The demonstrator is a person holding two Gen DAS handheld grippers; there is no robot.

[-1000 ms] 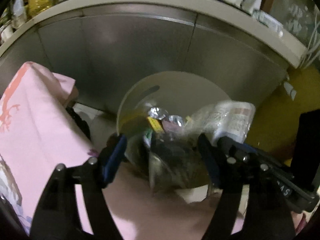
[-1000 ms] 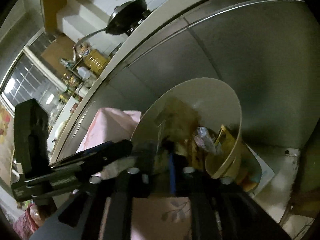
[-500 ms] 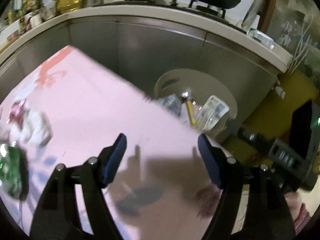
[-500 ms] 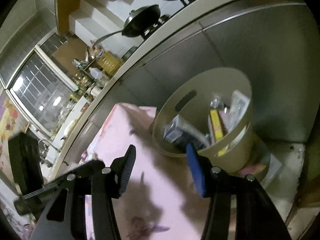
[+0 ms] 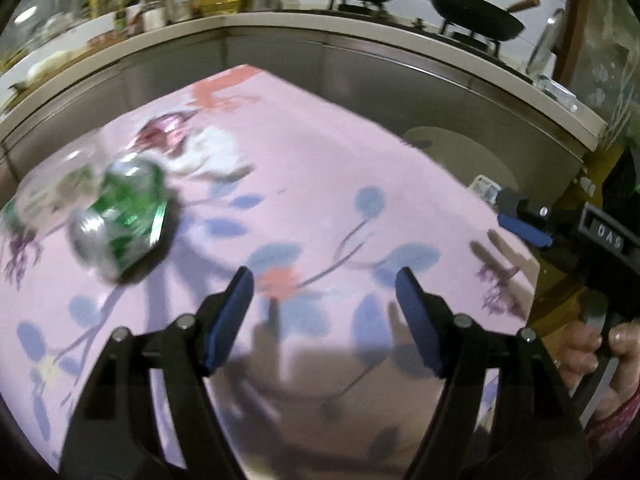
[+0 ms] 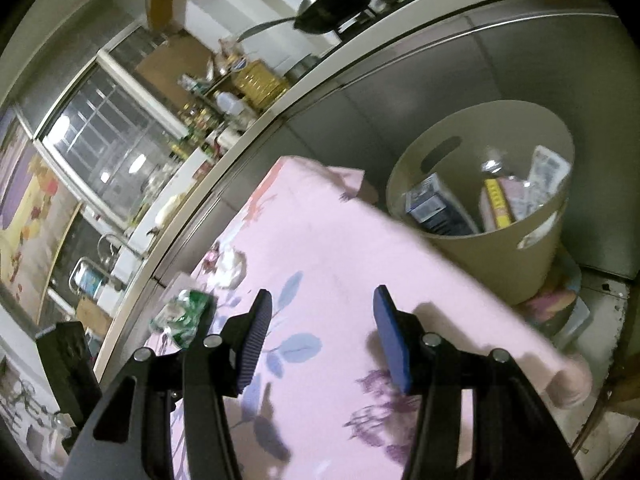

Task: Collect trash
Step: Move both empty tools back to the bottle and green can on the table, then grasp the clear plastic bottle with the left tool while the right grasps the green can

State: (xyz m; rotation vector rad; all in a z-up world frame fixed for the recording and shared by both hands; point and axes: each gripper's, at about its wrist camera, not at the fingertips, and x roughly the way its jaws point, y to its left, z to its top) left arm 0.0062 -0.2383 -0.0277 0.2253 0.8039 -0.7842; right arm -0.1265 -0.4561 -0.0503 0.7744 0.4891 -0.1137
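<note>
A crushed green can (image 5: 120,216) lies on the pink floral tablecloth (image 5: 320,184) at the left, with a clear plastic wrapper (image 5: 48,196) beside it and crumpled white and pink trash (image 5: 192,148) behind. My left gripper (image 5: 324,304) is open and empty above the cloth, right of the can. My right gripper (image 6: 318,332) is open and empty over the cloth; the can (image 6: 184,312) shows to its left. A beige trash bin (image 6: 492,208) holding boxes and wrappers stands on the floor past the table's far corner.
Steel cabinet fronts (image 5: 360,76) run behind the table under a counter with woks (image 5: 476,16) and bottles. The bin also shows in the left wrist view (image 5: 460,156). The right gripper's body (image 5: 580,232) and a hand sit at the table's right edge.
Both grippers have pulled back from the bin and up over the table. The left one has swung left, bringing the green can into view. Both are open and empty.
</note>
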